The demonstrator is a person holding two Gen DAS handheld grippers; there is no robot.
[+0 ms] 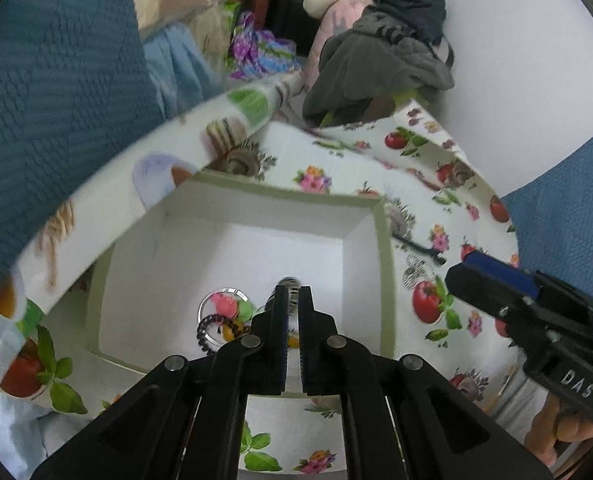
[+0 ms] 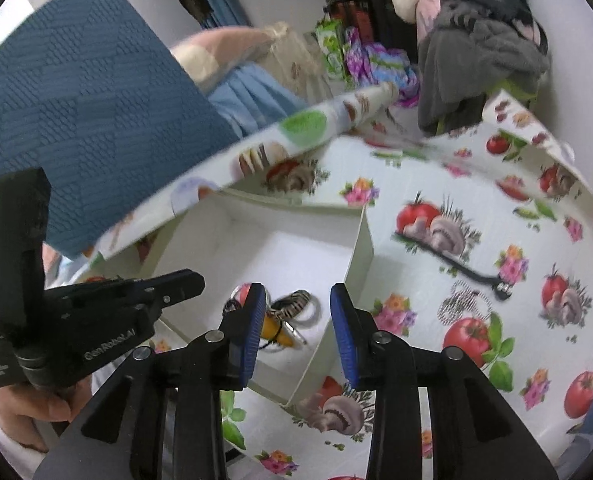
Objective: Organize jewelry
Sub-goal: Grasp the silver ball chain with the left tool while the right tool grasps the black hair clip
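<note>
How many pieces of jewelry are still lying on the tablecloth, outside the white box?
2: a black strap piece right of the white box, and a patterned ring-shaped piece just below it. Others may be hidden.

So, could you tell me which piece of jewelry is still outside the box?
The black bracelet lying on the tablecloth, right of the box; the others sit inside.

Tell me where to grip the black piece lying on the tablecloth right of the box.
Judging by its pose, take the black strap-like piece at mid-length, from above, jaws across its narrow width. It lies flat and diagonal on the tablecloth, its metal end nearest the camera; beside it lies a silvery wire piece.
</note>
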